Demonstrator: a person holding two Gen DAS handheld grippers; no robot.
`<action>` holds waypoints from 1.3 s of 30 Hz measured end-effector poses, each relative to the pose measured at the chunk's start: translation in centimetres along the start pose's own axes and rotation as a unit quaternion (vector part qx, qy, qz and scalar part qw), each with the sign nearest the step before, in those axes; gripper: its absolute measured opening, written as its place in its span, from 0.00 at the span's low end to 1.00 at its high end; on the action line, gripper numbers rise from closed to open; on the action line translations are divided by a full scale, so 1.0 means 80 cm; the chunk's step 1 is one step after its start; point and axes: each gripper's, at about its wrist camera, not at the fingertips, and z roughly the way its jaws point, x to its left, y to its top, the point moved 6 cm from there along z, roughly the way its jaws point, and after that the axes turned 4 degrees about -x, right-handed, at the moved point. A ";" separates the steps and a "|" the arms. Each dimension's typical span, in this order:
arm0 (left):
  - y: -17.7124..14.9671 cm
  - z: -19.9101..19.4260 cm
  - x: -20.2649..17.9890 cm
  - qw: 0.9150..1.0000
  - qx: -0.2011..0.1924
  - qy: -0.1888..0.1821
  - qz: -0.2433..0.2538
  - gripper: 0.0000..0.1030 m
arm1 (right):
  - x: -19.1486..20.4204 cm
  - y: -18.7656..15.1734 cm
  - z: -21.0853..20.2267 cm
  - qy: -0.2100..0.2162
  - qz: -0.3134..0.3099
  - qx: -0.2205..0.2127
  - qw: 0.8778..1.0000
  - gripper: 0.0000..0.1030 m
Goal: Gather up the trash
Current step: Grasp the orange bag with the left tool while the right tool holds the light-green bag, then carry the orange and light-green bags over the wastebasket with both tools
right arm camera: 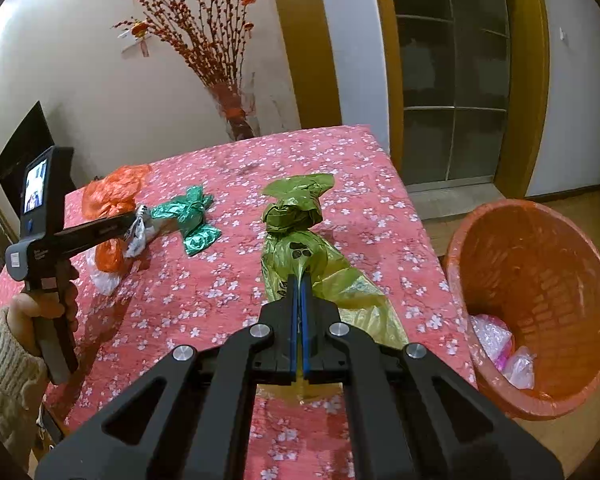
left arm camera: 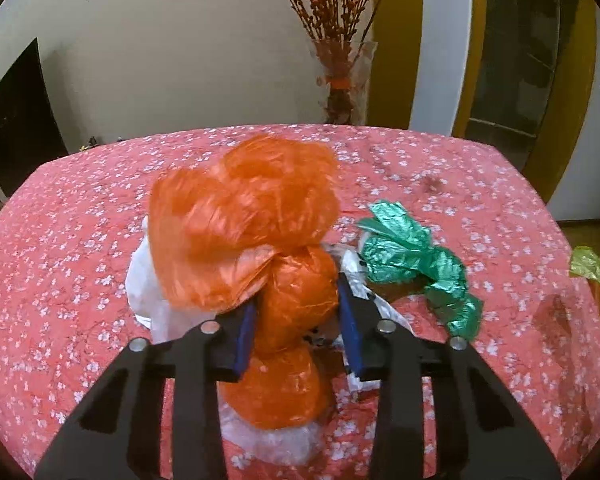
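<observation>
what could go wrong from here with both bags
The right gripper pinches only a thin fold of the olive bag, so it might slip or tear on the way to the bin. The left gripper straddles the orange bag without closing; a lift now could drop it or drag the white plastic.

The table [right arm camera: 220, 288] wears a pink tablecloth [left arm camera: 440, 184] printed with small white blossoms. On it lie 3 knotted plastic bags: an orange bag [left arm camera: 292, 300] resting on crumpled white plastic [left arm camera: 148, 284], a shiny green bag [right arm camera: 192, 216] just beside it, and an olive-green bag [right arm camera: 296, 240] nearer the table's right edge.
</observation>
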 end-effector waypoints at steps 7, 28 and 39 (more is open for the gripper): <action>0.007 -0.037 -0.004 0.999 -0.025 -0.037 -0.018 0.33 | -0.014 0.004 -0.019 -0.005 0.010 -0.019 1.000 0.01; 0.006 -0.179 -0.174 0.974 -0.079 -0.207 0.050 0.33 | -0.084 0.027 -0.103 -0.053 0.054 -0.106 0.991 0.01; -0.021 -0.209 -0.273 0.954 -0.069 -0.280 0.083 0.33 | -0.140 0.024 -0.146 -0.099 0.087 -0.142 0.981 0.01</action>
